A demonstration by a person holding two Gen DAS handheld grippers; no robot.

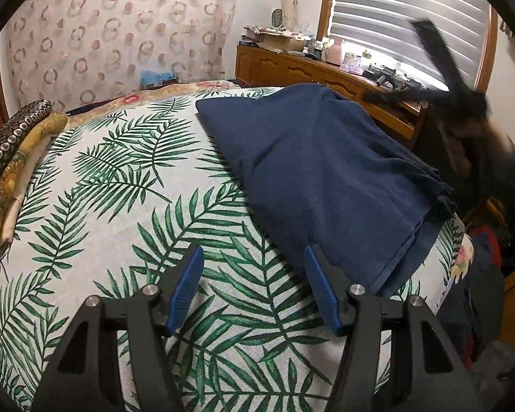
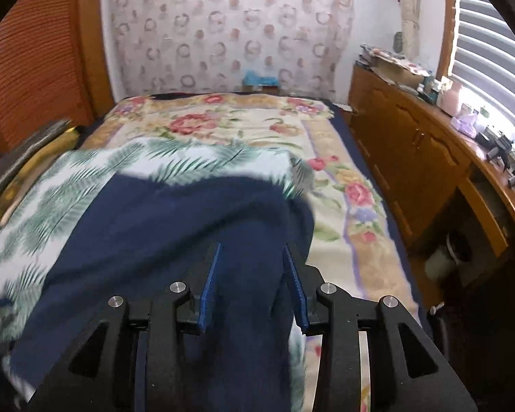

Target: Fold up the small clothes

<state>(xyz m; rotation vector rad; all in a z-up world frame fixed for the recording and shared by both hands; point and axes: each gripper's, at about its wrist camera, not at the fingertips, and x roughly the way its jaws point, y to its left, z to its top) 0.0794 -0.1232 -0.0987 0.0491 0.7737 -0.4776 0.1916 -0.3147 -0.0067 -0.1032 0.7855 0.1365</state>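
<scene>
Here our right gripper is motion-blurred; its ribbed blue fingers flank a soft navy garment, though we cannot tell if they pinch it. The garment lies rumpled on the palm-leaf bedspread. Our left gripper fingers are spread, holding nothing.

Garment on sheet, pillows left, dresser behind

Left claw gapes wide; right claw (blurred) half-parted.
</scene>
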